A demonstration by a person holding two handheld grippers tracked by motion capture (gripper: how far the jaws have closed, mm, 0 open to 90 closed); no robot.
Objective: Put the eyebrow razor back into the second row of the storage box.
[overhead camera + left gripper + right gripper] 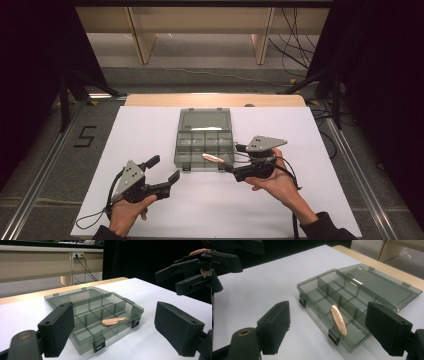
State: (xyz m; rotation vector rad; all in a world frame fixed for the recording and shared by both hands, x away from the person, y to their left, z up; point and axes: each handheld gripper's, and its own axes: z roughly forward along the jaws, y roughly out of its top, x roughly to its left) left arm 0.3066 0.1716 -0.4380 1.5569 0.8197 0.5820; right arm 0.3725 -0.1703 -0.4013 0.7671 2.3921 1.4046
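Observation:
A smoky clear organizer box [178, 150] lies open mid-table, its lid [205, 119] flat behind it. A flat pink oval piece [212, 158] rests tilted over the front right compartment, by a latch. My left gripper [163, 169] is open, left of the box's front edge, nothing between its jaws. My right gripper [231, 157] is open just right of the pink piece, apart from it. In the left gripper view the box [82, 347] and pink piece [113, 321] sit between my open jaws, with the right gripper [170, 281] beyond. The right gripper view shows the pink piece [338, 322] close ahead.
A white sheet [145, 130] covers the table, with a wooden edge [215, 100] at the back. Floor cables [295, 55] and wooden furniture legs [142, 40] stand beyond the table. Dark curtains flank both sides.

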